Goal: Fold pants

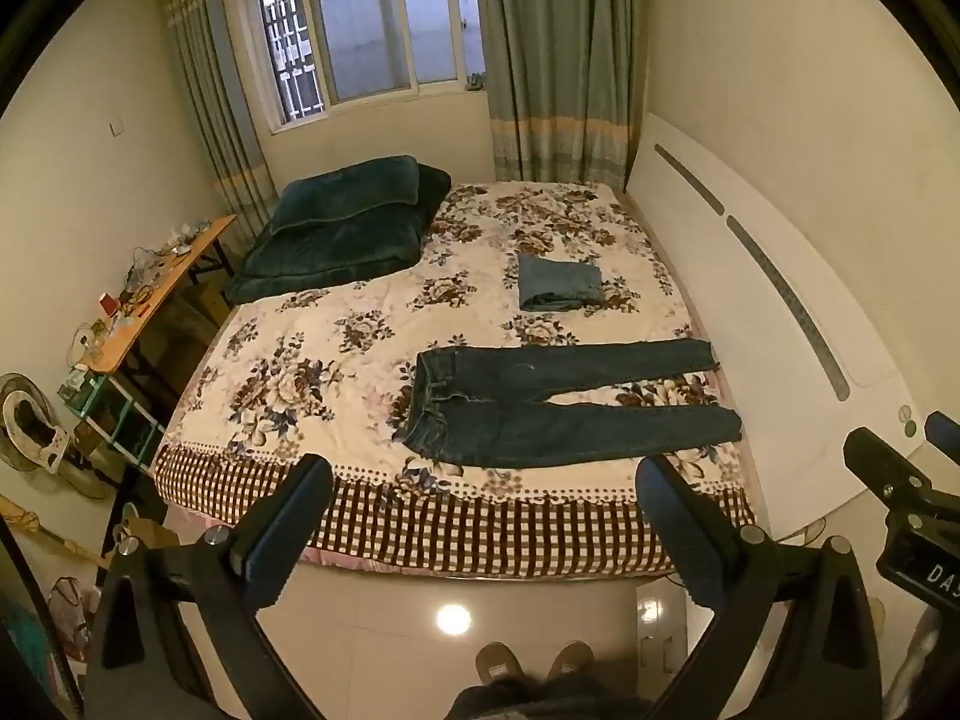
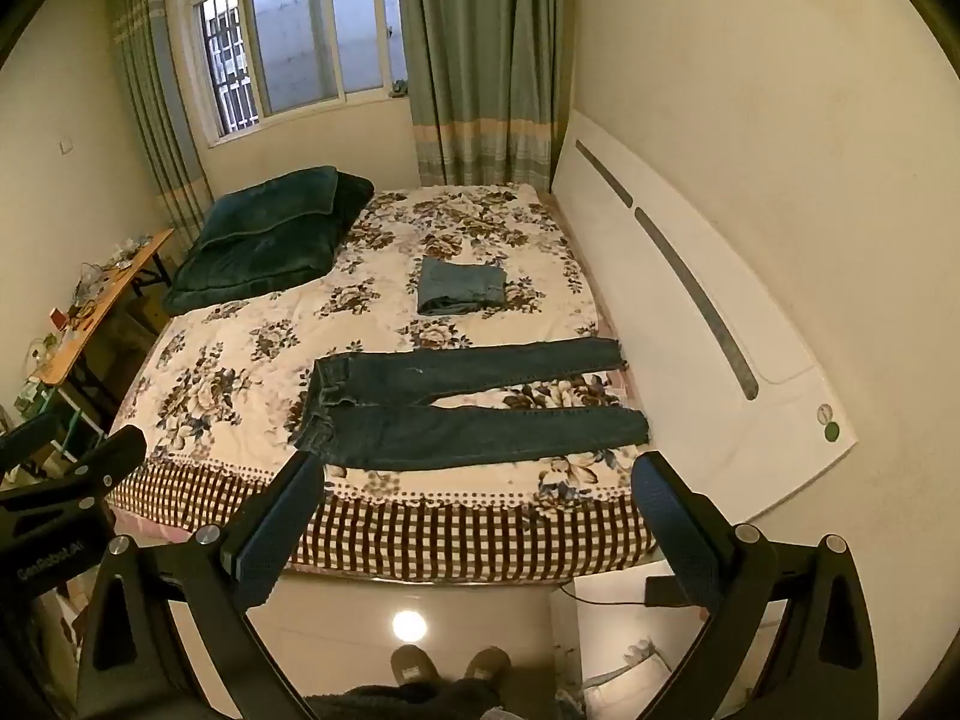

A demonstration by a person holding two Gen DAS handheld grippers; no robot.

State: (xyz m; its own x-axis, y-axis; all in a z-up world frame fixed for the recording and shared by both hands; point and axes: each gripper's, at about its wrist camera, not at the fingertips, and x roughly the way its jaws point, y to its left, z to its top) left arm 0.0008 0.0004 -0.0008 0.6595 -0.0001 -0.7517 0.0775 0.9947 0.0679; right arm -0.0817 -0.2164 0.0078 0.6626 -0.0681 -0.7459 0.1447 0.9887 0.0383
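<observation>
Dark denim pants point(image 1: 564, 405) lay flat, legs splayed, mid-frame on the floral quilted bed point(image 1: 336, 354) (checked hem); left gripper point(image 1: 483, 480) and right gripper point(image 2: 477, 477) gaped empty.

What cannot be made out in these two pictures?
- Folded garment behind the dark jeans: its kind, too small in both views.
- Things on the side desk: too small and cluttered.
- The person: only shoes show, cut off by the bottom edge.
</observation>
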